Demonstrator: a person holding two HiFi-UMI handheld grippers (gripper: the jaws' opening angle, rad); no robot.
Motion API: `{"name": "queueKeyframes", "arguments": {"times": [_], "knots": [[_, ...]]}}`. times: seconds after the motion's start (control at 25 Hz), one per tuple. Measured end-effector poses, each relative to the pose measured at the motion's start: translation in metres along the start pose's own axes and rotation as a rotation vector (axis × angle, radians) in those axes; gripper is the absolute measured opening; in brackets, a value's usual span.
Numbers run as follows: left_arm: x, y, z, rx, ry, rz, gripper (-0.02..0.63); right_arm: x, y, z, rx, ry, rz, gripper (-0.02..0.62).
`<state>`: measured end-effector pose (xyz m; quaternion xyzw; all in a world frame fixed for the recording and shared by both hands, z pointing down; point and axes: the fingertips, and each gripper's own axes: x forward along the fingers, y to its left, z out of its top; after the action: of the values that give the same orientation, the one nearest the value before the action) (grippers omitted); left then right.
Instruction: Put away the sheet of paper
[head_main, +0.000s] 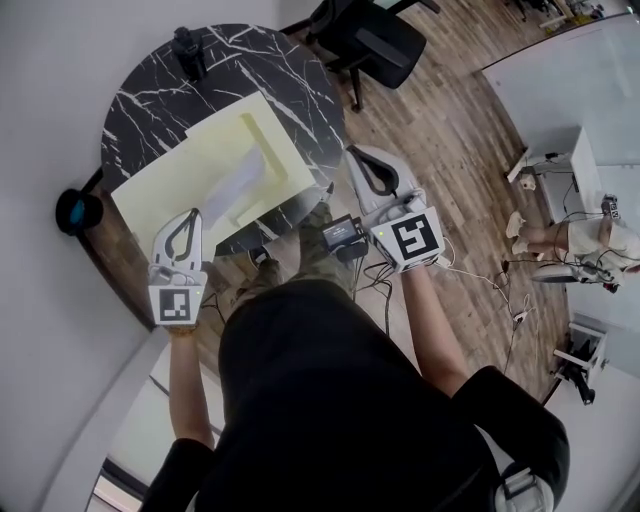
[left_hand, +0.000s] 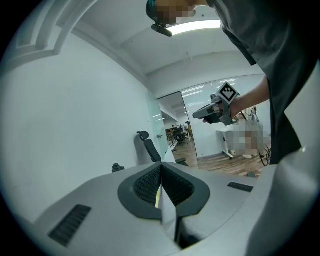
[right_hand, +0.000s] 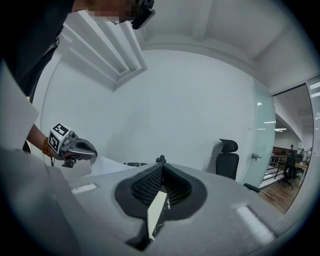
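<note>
On the round black marble worktop, the pale yellow sheet of paper is lying mostly flat, with its long axis running from the near left edge of the worktop towards the far right in the head view. A raised buckle is standing up across its middle, so the sheet is not resting evenly. The sheet is stretching between our two hands.

We are holding our left claw at the near left corner of the sheet and our right claw at its right edge, close to the rim of the worktop. Both claws are pointing roughly level, away from our body.

Looking along the left claw, we are seeing its jaws closed fully, pinching a thin edge of the sheet that is running back between the ribbed pads. Looking along the right claw, we are seeing its jaws pressed together as well, gripping a narrow yellow strip of the same sheet.

A small black object is sitting at the far edge of the worktop, well apart from the paper, and a black office chair is standing beyond it.
</note>
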<state>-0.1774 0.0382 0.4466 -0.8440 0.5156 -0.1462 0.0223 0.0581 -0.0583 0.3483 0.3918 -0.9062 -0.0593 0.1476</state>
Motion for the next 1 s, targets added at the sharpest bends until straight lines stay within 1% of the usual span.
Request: {"name": "queueKeyframes", "arguments": {"times": [0.28, 0.48, 0.6, 0.76, 0.84, 0.88, 1.0], "knots": [[0.018, 0.011, -0.019, -0.019, -0.006, 0.002, 0.005, -0.009, -0.004, -0.001, -0.012, 0.003, -0.022, -0.002], [0.028, 0.020, -0.024, 0.016, 0.006, 0.004, 0.005, -0.013, -0.010, -0.005, -0.008, 0.017, -0.037, -0.002], [0.030, 0.020, -0.011, 0.044, -0.023, -0.017, 0.005, -0.014, -0.013, -0.009, -0.005, 0.029, -0.053, -0.002], [0.027, 0.009, 0.014, 0.089, -0.057, -0.075, 0.005, -0.012, -0.016, -0.010, 0.008, 0.029, -0.060, -0.002], [0.024, 0.002, 0.022, 0.139, -0.054, -0.110, 0.005, -0.009, -0.016, -0.009, 0.018, 0.024, -0.055, -0.002], [0.022, 0.000, 0.025, 0.151, -0.051, -0.120, 0.005, -0.007, -0.016, -0.009, 0.020, 0.019, -0.055, -0.002], [0.012, -0.005, 0.027, 0.155, -0.048, -0.127, 0.005, -0.005, -0.015, -0.011, 0.024, 0.031, -0.063, -0.002]]}}
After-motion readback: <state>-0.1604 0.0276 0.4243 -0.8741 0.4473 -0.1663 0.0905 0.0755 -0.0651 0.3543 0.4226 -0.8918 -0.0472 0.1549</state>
